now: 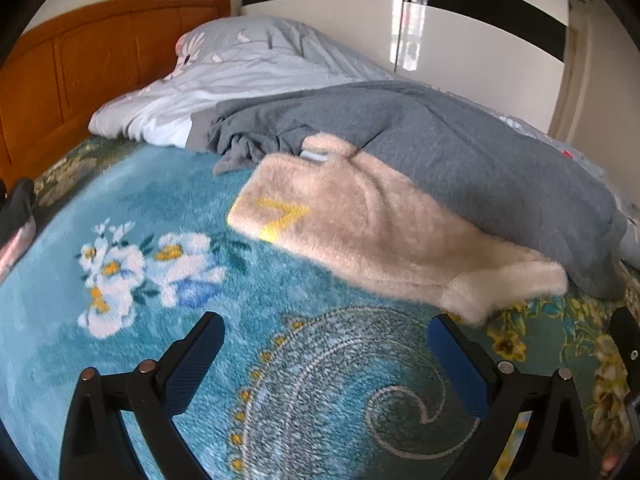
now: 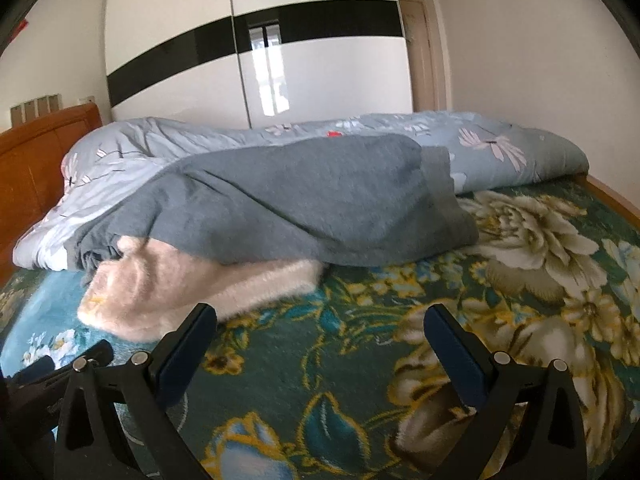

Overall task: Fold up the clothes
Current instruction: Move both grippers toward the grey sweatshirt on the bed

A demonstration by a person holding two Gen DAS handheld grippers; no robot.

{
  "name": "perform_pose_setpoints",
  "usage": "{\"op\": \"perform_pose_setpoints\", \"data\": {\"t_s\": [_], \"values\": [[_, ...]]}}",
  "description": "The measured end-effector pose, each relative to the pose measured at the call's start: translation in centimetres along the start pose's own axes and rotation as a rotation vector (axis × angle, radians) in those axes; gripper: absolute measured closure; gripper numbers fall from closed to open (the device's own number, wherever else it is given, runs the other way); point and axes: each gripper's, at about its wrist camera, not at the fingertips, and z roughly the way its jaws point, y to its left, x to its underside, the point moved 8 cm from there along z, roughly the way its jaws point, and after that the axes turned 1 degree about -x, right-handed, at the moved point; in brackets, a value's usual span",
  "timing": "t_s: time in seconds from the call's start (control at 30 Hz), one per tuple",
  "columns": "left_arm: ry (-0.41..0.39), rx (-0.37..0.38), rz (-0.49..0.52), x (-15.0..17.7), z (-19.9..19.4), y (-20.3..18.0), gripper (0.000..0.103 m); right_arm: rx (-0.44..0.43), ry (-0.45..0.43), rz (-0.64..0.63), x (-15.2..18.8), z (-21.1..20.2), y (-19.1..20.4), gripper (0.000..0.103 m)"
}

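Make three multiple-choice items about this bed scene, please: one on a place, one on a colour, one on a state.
1. Where does the fluffy beige sweater lie?
A. partly under the grey cotton garment
B. on the wooden headboard
C. inside the wardrobe

2. What colour is the "7" on the sweater?
A. red
B. yellow
C. black

3. How are the left gripper and right gripper?
A. both clamped on cloth
B. one open, one shut
C. both open, holding nothing

Answers: 1 A, grey fabric covers its far edge; 2 B, the numeral shows yellow; 3 C, both pairs of fingers stand apart over the floral plush blanket.
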Motion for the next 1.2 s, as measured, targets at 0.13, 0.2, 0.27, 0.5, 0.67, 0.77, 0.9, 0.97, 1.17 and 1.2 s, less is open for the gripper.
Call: {"op": "perform_pose_setpoints", "data": {"t_s": [0.13,0.2,0.27,0.5,0.67,0.77,0.9,0.97,1.17,1.2], "values": [[-0.023,0.008,0.024,0.2,-0.2,-0.5,0.000,0.016,-0.017,-0.006,-0.4,-0.2,0.2,0.000],[-0.035,0.012,0.036,0.3,-0.2,-0.8,0.000,0.024,-0.025,-0.009,-0.6,-0.4,0.3,0.000],[-0.047,0.016,0.048,0.3,-0.3,-1.1,0.000,0.013,-0.046,-0.007,-0.5,-0.9,0.1,0.000],[-0.054,0.029,0.046,0.8,-0.3,-1.7,0.000,-0.007,-0.072,-0.010,0.6,-0.9,0.0,0.000],[-0.042,0.037,0.027,1.3,-0.2,-1.8,0.000,-0.014,-0.078,-0.018,0.6,-1.0,0.2,0.000],[-0.019,0.037,0.011,1.6,-0.1,-1.4,0.000,-0.016,-0.080,-0.022,0.6,-1.1,0.3,0.000],[0.024,0.032,-0.008,2.2,0.5,-0.9,0.000,-0.017,-0.080,-0.023,0.6,-1.0,0.2,0.000],[0.048,0.034,-0.018,2.6,0.9,-0.7,0.000,-0.013,-0.080,-0.025,0.6,-1.1,0.2,0.000],[0.106,0.037,-0.045,3.0,1.5,-0.3,0.000,-0.015,-0.078,-0.034,0.6,-1.2,0.5,0.000],[0.121,0.036,-0.044,3.0,1.7,-0.3,0.000,-0.015,-0.077,-0.036,0.7,-1.2,0.6,0.000]]}}
